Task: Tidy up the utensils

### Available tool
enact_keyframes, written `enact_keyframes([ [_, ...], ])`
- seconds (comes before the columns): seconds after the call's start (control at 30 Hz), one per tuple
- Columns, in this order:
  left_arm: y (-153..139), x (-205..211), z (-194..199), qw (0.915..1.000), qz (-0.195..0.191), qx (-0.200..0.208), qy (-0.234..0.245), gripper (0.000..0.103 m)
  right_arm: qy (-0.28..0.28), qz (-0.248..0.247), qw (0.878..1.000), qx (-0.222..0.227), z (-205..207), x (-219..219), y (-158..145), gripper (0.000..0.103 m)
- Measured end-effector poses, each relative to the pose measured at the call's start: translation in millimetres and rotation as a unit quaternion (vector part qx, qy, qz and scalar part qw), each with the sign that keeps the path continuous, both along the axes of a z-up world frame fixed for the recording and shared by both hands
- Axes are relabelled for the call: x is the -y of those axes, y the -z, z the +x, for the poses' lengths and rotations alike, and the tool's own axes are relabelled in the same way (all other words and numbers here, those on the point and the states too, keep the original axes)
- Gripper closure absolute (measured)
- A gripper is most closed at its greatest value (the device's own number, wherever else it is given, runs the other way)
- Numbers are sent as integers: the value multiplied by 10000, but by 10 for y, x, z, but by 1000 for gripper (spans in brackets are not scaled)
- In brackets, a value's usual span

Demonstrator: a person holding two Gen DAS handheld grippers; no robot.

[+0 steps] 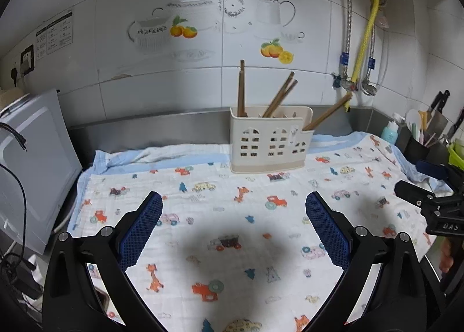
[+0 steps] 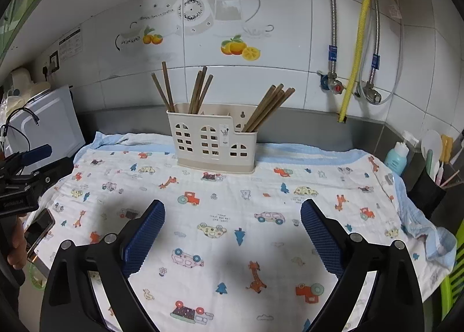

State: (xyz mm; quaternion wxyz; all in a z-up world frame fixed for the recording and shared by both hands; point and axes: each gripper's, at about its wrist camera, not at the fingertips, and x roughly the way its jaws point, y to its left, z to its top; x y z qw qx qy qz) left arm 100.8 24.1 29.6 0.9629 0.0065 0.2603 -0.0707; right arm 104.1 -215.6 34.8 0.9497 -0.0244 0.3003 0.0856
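Currently both tools are idle: the left gripper (image 1: 234,204) and the right gripper (image 2: 233,213) stand with jaws spread wide and nothing between them, hovering over the printed cloth (image 2: 232,216). The cream utensil caddy (image 2: 213,140) sits at 12 o'clock near the steel backsplash (image 2: 304,123), with brown chopsticks (image 2: 268,109) upright or leaning in all three compartments. No loose utensil shows on the cloth, so the sorting appears finished or nearly so. Any next move would likely be regrouping: close on one stick above the caddy rim and lift straight up. Open room lies across the cloth centre. Limits: microwave (image 1: 32,164) at 9 o'clock, a black holder (image 2: 426,190) at 3 o'clock, wall pipes (image 2: 353,42) at 1 o'clock.
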Motion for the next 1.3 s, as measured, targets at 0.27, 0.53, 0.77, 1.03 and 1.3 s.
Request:
enact_keyframes([
  [0.27, 97, 42, -157, 9998, 30, -181, 45, 5, 58, 40, 10000, -55, -107, 35, 58, 11],
  [0.53, 175, 69, -296, 9994, -91, -304, 104, 5, 106, 1, 9999, -60, -226, 36, 76, 10],
  [0.77, 236, 69, -375, 9993, 29, -365, 75, 5, 117, 26, 9998, -151, -307, 36, 143, 10],
  [1.03, 242, 4, -402, 9993, -22, -383, -55, 5, 146, -103, 9998, -112, -412, 7, 148, 10],
  [1.3, 207, 28, -472, 9994, 29, -325, -88, 5, 97, -75, 9999, 8, -511, 12, 69, 10],
])
